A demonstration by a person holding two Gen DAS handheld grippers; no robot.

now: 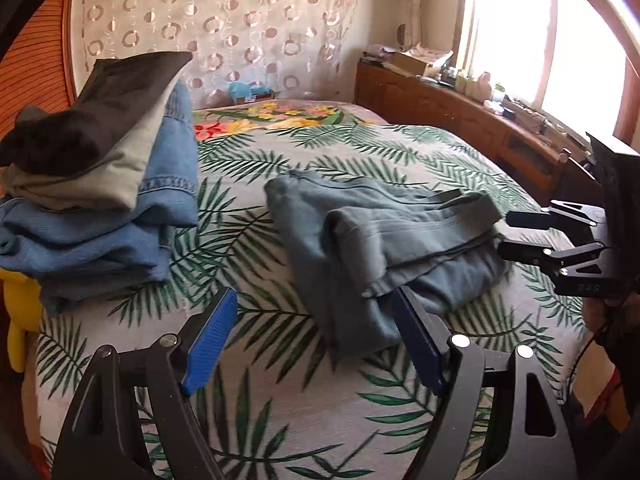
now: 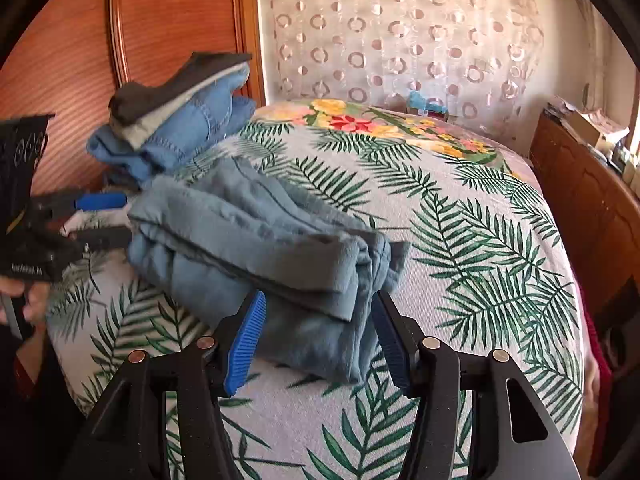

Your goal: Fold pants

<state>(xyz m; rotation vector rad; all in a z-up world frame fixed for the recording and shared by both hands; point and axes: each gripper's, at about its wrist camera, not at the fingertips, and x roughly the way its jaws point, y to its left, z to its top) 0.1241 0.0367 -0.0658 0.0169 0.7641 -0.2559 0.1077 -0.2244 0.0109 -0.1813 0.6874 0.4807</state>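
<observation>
Left gripper (image 1: 316,344) jaws stood wide apart, nothing pinched; near edge of the pants (image 1: 380,248) lay just beside the right-hand pad. Right gripper (image 2: 316,344) jaws were also open, straddling a corner of the pants (image 2: 260,248) without pressing it. Pants: grey-blue, folded into a loose bundle, lying on the bed (image 1: 280,420) with its palm-leaf cover, between the two grippers. Beyond, near the wooden headboard (image 2: 72,60), sat a stack (image 1: 100,184) of folded clothes: denim below, grey and dark pieces on top. Farther back: ring-patterned curtain (image 1: 224,20), cluttered sideboard (image 1: 460,108), bright window (image 1: 540,40).
</observation>
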